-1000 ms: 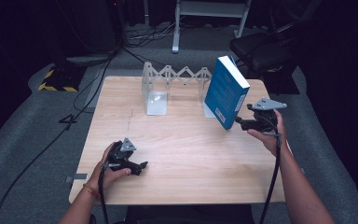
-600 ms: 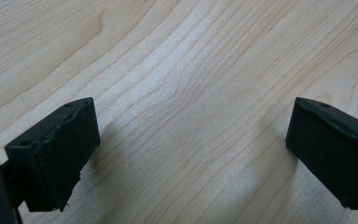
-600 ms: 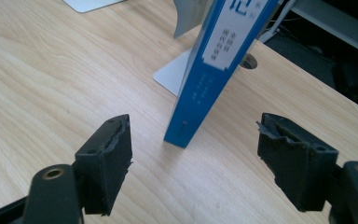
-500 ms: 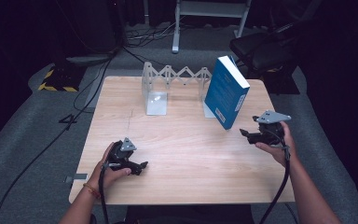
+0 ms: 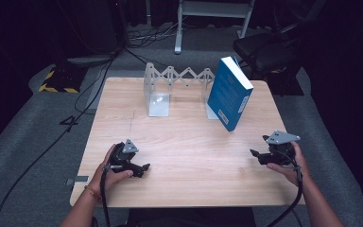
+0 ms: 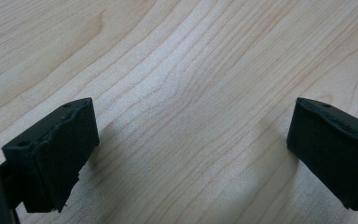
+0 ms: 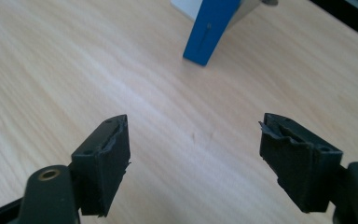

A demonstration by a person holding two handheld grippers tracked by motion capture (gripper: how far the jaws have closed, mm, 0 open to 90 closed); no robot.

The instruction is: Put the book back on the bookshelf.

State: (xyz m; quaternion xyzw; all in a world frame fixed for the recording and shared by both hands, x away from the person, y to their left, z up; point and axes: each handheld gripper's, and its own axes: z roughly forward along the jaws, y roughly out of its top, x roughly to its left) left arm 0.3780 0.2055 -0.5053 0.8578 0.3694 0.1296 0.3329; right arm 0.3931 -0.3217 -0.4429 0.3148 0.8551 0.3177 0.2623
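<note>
Pulling back from the blue book (image 5: 229,92), your right claw (image 5: 260,155) now sits low at the worktop's (image 5: 194,156) 4 o'clock edge, well apart from the cover it was touching a second ago. Its jaws stand wide apart and hold nothing; in the right gripper view the right claw (image 7: 193,140) looks over bare wood toward the book (image 7: 209,30) at 12 o'clock. That book leans tilted against the right end of the metal folding rack (image 5: 179,82) at the worktop's 1 o'clock, unmoved. Your left claw (image 5: 142,169) has stayed at 7 o'clock, resting on the wood, jaws spread wide and empty, as the left gripper view confirms for the left claw (image 6: 191,140).
</note>
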